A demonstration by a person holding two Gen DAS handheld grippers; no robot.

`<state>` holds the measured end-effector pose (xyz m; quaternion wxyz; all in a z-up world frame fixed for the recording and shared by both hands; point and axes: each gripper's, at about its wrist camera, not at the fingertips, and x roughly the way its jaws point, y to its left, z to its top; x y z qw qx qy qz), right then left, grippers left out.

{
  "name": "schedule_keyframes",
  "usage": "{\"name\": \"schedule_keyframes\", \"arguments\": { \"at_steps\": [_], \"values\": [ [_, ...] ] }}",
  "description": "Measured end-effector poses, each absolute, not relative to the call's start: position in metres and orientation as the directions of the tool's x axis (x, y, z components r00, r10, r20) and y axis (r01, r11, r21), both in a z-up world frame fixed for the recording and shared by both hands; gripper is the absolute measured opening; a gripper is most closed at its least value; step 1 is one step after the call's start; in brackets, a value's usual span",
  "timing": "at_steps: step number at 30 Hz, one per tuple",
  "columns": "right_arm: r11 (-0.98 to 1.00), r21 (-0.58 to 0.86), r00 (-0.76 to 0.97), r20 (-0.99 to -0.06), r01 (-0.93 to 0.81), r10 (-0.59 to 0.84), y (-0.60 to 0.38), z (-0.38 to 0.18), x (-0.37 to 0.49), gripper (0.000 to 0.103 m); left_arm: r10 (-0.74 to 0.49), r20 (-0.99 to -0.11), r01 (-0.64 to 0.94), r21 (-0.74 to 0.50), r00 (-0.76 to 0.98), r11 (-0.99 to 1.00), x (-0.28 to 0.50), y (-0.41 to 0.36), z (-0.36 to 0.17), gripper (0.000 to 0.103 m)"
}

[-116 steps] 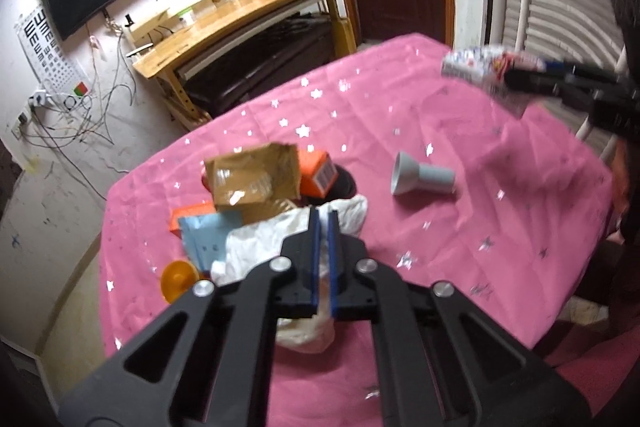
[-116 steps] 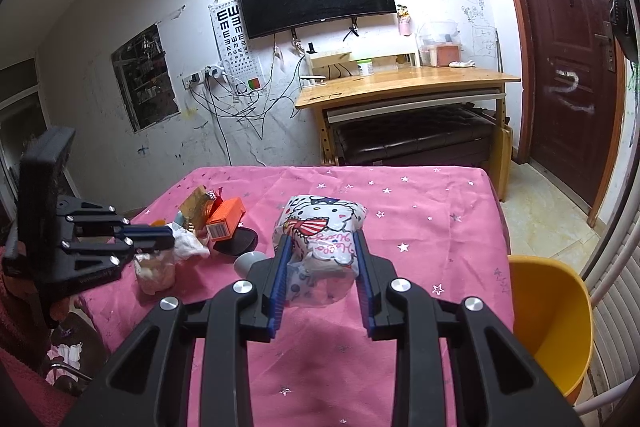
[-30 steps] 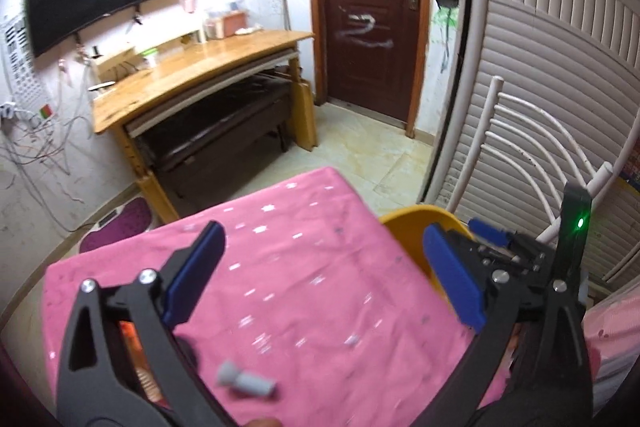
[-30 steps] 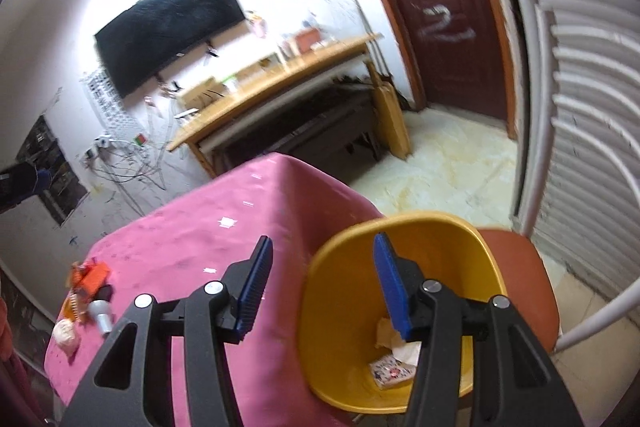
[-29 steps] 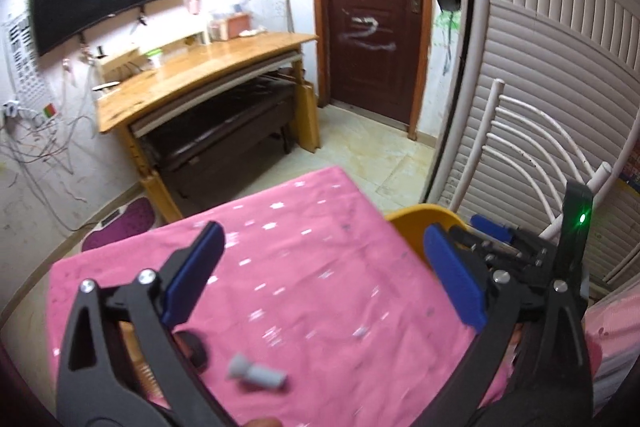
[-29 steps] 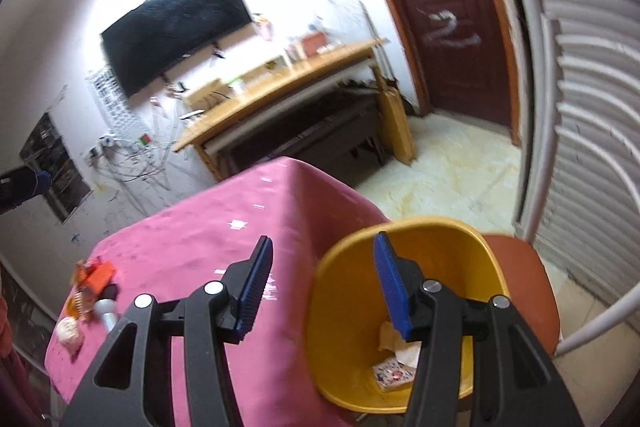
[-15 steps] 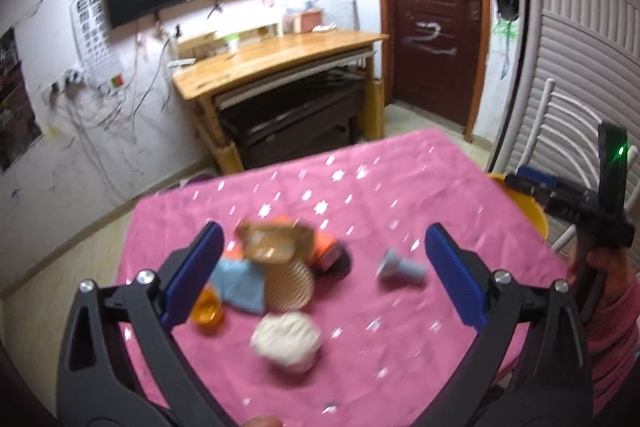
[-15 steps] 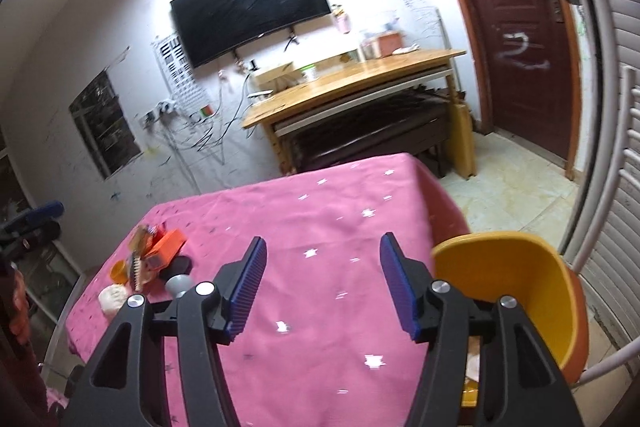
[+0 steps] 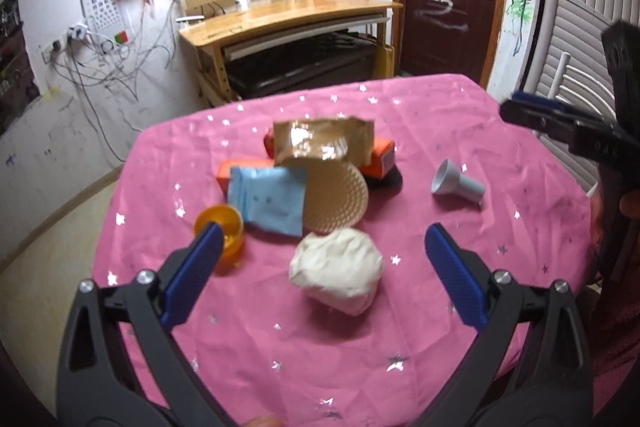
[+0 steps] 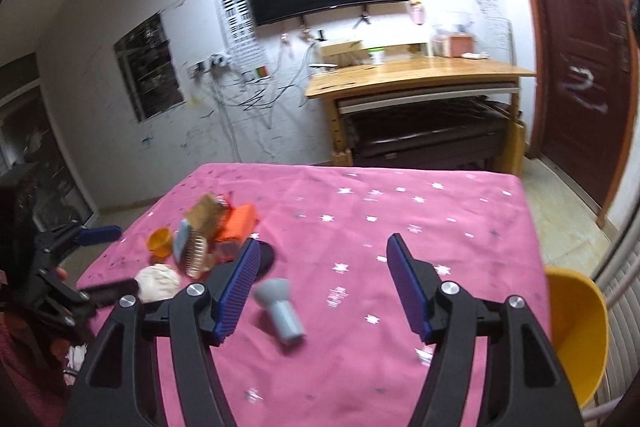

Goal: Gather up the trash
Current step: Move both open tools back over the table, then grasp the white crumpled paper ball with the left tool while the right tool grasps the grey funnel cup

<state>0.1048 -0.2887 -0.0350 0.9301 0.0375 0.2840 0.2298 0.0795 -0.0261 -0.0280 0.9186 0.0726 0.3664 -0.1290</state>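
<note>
Pink starred tablecloth (image 9: 400,115) carries the trash not yet collected. Nearest the spread, empty left gripper (image 9: 320,269) lies a white crumpled wad (image 9: 337,277); beyond the wad are an orange cap (image 9: 220,227), blue packet (image 9: 268,203), brown wrapper (image 9: 320,143) and grey funnel (image 9: 456,183). The right gripper (image 10: 322,287) is opening, nothing between its jaws; the yellow bin (image 10: 576,331) stands off the cloth's edge, contents unseen

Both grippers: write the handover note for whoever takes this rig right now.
Left gripper: open, empty, above the white wad.
Right gripper: empty, jaws opening, over the grey funnel.
On the pink table: wad, funnel, blue packet, orange cup, brown bag, orange boxes.
Yellow bin stands at the table's right edge; its contents are hidden.
Left: bin everything on the table.
</note>
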Motion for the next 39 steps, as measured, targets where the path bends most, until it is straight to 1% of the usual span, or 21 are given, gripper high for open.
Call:
{"name": "schedule_keyframes", "arguments": {
  "at_steps": [5, 8, 13, 15, 17, 18, 21, 22, 24, 27, 32, 37, 39],
  "values": [
    [0.868, 0.174, 0.696, -0.535, -0.464, 0.479, -0.261, -0.035, 0.110, 0.063, -0.225, -0.710, 0.322, 0.003, 0.667, 0.947, 0.084, -0.022, -0.041, 0.096],
    [0.866, 0.153, 0.683, -0.556, -0.476, 0.474, -0.253, -0.038, 0.111, 0.064, -0.237, -0.719, 0.333, -0.008, 0.653, 0.943, 0.088, -0.023, -0.048, 0.096],
    [0.861, 0.125, 0.637, -0.622, -0.494, 0.456, -0.249, -0.052, 0.108, 0.065, -0.239, -0.730, 0.343, -0.007, 0.640, 0.939, 0.094, -0.024, -0.058, 0.096],
    [0.857, 0.108, 0.619, -0.646, -0.504, 0.446, -0.245, -0.060, 0.107, 0.065, -0.244, -0.735, 0.350, -0.010, 0.633, 0.937, 0.095, -0.026, -0.061, 0.093],
    [0.852, 0.093, 0.602, -0.669, -0.514, 0.436, -0.240, -0.067, 0.107, 0.065, -0.258, -0.745, 0.364, -0.021, 0.615, 0.931, 0.096, -0.028, -0.065, 0.083],
    [0.852, 0.086, 0.596, -0.678, -0.517, 0.430, -0.237, -0.071, 0.109, 0.065, -0.263, -0.752, 0.373, -0.024, 0.605, 0.928, 0.097, -0.029, -0.067, 0.081],
    [0.853, 0.082, 0.573, -0.707, -0.515, 0.415, -0.231, -0.078, 0.116, 0.065, -0.268, -0.755, 0.380, -0.026, 0.598, 0.925, 0.096, -0.032, -0.070, 0.081],
    [0.853, 0.089, 0.561, -0.718, -0.514, 0.413, -0.229, -0.081, 0.119, 0.065, -0.270, -0.755, 0.380, -0.030, 0.597, 0.924, 0.096, -0.032, -0.070, 0.079],
    [0.850, 0.095, 0.541, -0.733, -0.518, 0.412, -0.226, -0.083, 0.123, 0.065, -0.282, -0.758, 0.384, -0.045, 0.588, 0.922, 0.097, -0.033, -0.071, 0.070],
    [0.848, 0.057, 0.542, -0.746, -0.527, 0.387, -0.219, -0.084, 0.123, 0.065, -0.283, -0.763, 0.378, -0.054, 0.582, 0.924, 0.099, -0.031, -0.075, 0.058],
    [0.858, 0.019, 0.530, -0.779, -0.514, 0.335, -0.211, -0.090, 0.134, 0.065, -0.303, -0.752, 0.370, -0.085, 0.585, 0.925, 0.097, -0.027, -0.076, 0.056],
    [0.863, 0.011, 0.541, -0.775, -0.505, 0.326, -0.210, -0.091, 0.136, 0.065, -0.311, -0.747, 0.369, -0.095, 0.588, 0.925, 0.095, -0.026, -0.075, 0.056],
    [0.860, 0.014, 0.537, -0.776, -0.511, 0.332, -0.209, -0.091, 0.138, 0.059, -0.311, -0.747, 0.370, -0.094, 0.587, 0.924, 0.095, -0.027, -0.075, 0.056]
  ]
}}
